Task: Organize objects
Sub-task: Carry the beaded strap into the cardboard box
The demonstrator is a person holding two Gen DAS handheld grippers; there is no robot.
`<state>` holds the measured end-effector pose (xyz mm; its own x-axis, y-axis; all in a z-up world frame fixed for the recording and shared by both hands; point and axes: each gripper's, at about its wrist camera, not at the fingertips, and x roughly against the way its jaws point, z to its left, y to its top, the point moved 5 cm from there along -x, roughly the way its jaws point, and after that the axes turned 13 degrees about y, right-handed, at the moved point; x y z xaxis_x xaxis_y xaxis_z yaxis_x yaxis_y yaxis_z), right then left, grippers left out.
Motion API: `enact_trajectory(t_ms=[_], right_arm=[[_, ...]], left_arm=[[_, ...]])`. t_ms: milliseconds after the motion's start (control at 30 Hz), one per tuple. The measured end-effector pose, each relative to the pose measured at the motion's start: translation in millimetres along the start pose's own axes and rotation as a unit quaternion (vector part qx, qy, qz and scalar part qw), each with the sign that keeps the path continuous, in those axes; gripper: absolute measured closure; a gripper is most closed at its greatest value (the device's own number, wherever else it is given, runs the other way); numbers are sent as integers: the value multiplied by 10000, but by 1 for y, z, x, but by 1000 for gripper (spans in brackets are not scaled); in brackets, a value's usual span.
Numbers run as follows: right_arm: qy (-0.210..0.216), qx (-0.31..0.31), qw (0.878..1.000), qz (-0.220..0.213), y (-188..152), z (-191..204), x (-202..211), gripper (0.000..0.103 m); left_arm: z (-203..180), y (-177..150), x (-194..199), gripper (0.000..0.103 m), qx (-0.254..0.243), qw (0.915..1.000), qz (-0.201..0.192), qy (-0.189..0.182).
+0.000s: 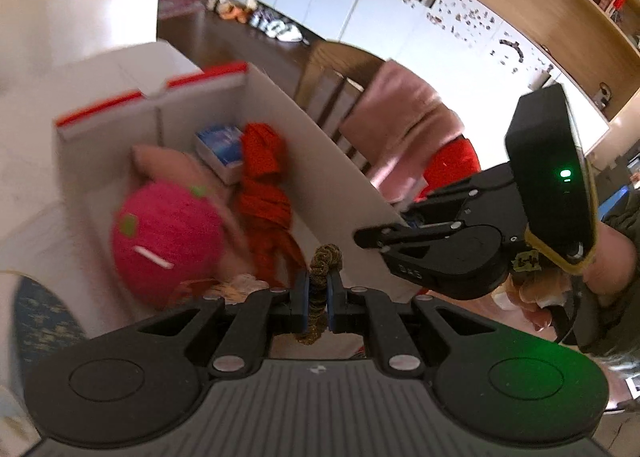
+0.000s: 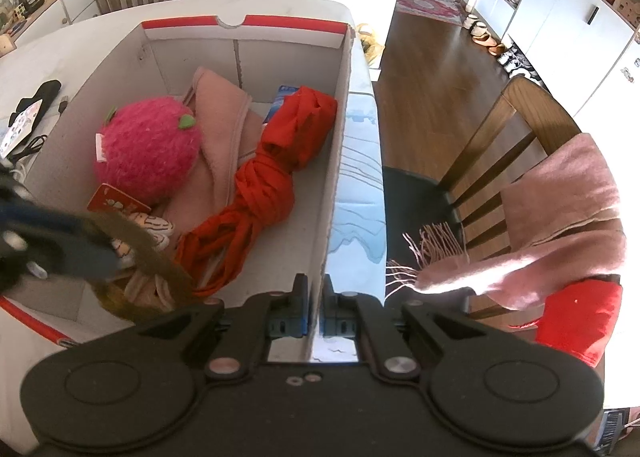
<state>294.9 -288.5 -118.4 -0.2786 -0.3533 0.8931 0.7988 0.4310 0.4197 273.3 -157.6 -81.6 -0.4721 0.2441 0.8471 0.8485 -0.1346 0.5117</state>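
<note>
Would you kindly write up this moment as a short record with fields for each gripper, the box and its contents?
left gripper: shut on a brown braided cord, over the box
right gripper: shut on the box's side wall
cardboard box: open, white with a red rim
contents: pink plush toy, red knotted cloth, pink towel, blue packet
outside box: pink scarf draped on a wooden chair

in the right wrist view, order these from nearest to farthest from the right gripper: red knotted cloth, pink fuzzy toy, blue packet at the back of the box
From the right gripper, clamped on the box wall:
1. Red knotted cloth, just inside the wall, its tail ending near the fingers.
2. Pink fuzzy toy, farther left in the box.
3. Blue packet, at the back, mostly hidden behind the cloth.
</note>
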Motion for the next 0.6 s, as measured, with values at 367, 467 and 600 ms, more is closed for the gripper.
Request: enact_trajectory(t_ms=[367, 467, 600], right_arm=[[29, -12, 10000, 5, 1, -1, 2, 99], [31, -25, 10000, 10, 2, -2, 1, 99], [30, -45, 10000, 17, 3, -2, 1, 99]], left_arm=[[-18, -2, -57, 96, -355, 9979, 535, 12], [-20, -3, -70, 96, -493, 9963, 699, 89], [-19, -4, -83, 96, -605, 9946, 822, 167]])
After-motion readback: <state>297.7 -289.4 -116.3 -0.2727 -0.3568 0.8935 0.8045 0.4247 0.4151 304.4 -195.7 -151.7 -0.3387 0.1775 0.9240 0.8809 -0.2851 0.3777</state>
